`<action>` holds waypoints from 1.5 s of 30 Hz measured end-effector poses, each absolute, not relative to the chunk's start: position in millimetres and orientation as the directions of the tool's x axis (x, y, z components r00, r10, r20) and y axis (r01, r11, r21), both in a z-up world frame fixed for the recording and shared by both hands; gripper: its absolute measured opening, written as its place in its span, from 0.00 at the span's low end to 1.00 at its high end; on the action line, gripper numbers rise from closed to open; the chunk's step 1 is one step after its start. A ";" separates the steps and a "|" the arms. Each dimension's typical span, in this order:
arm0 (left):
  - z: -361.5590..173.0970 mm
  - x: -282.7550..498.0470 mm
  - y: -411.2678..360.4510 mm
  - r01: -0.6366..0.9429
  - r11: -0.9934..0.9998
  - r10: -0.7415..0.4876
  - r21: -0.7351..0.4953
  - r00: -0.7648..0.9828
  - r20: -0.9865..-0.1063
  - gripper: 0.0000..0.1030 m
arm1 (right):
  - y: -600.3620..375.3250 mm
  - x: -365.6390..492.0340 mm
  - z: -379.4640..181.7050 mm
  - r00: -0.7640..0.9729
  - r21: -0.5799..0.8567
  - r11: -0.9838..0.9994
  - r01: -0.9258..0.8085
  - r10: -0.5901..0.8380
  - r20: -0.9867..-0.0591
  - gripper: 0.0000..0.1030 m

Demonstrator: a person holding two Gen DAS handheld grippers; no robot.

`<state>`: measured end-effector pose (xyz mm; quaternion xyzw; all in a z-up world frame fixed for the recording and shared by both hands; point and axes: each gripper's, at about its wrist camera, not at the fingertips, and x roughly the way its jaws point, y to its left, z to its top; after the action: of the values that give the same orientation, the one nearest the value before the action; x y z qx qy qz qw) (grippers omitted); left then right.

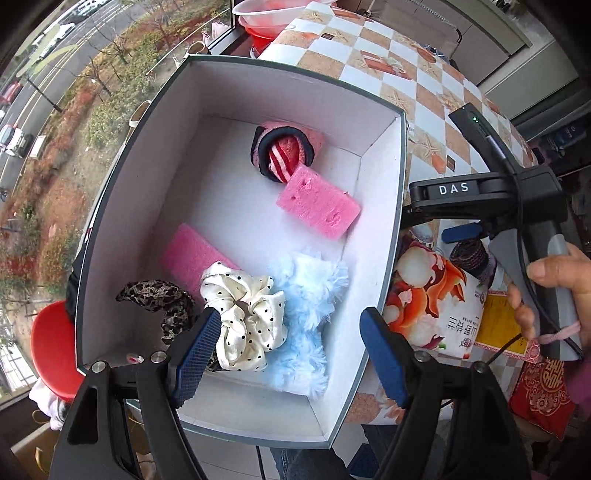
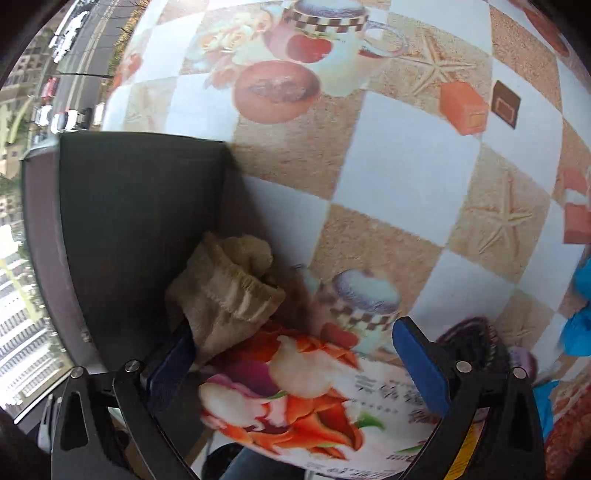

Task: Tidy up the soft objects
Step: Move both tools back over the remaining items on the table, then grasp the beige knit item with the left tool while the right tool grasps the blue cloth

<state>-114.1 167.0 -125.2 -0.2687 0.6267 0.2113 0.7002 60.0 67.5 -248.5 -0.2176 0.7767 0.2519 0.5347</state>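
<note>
An open box (image 1: 384,258) with a white inside holds a rolled striped sock bundle (image 1: 284,151), two pink sponges (image 1: 317,206) (image 1: 188,258), a leopard scrunchie (image 1: 162,295), a white dotted scrunchie (image 1: 243,310) and a pale blue fluffy piece (image 1: 306,314). My left gripper (image 1: 291,350) is open and empty above the box's near end. My right gripper (image 2: 299,369) is open over a printed snack bag (image 2: 295,391), beside the box's dark outer wall (image 2: 140,229). A tan sock (image 2: 229,295) lies against that wall, touching the left finger. A dark knitted piece (image 2: 465,339) lies behind the right finger.
The checked tablecloth (image 2: 399,155) covers the table. A blue soft item (image 2: 580,306) sits at the right edge. The right gripper's body (image 1: 480,199) and hand show right of the box. A red stool (image 1: 55,347) stands below by the window. Plastic bowls (image 1: 266,18) sit at the far end.
</note>
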 end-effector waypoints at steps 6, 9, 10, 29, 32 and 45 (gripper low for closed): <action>-118.1 -106.5 165.6 -0.608 0.786 -0.026 -0.111 0.148 -0.989 0.78 | 15.1 126.7 -211.7 -0.069 -0.095 0.901 -0.422 -0.137 -0.988 0.99; -108.8 -91.6 161.7 -0.574 0.813 -0.012 -0.102 0.159 -0.987 0.78 | -17.1 144.8 -183.2 -0.092 0.036 0.963 -0.266 0.012 -0.996 0.99; -103.8 -84.6 159.1 -0.559 0.822 -0.012 -0.105 0.168 -0.986 0.78 | -25.0 146.1 -174.5 -0.104 0.089 0.969 -0.232 0.067 -0.992 0.99; -169.0 94.2 74.5 -0.364 0.923 -0.129 -0.121 0.000 -0.992 0.79 | -207.8 161.7 -101.4 -0.184 0.269 0.962 -0.044 0.257 -0.949 0.99; -185.8 102.7 77.1 -0.387 0.916 -0.134 -0.105 -0.048 -0.990 0.79 | -239.5 155.3 -144.7 -0.238 0.251 0.968 0.023 0.249 -0.939 0.99; -239.5 118.3 82.9 -0.418 0.905 -0.175 -0.077 -0.203 -0.963 0.79 | -267.8 123.3 -249.3 -0.374 0.382 0.801 0.462 0.566 -0.735 0.99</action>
<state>118.3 82.9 -239.5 -0.1929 0.7690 0.1009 0.6010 123.3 -267.8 -249.3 0.3108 0.8269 0.0558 0.4654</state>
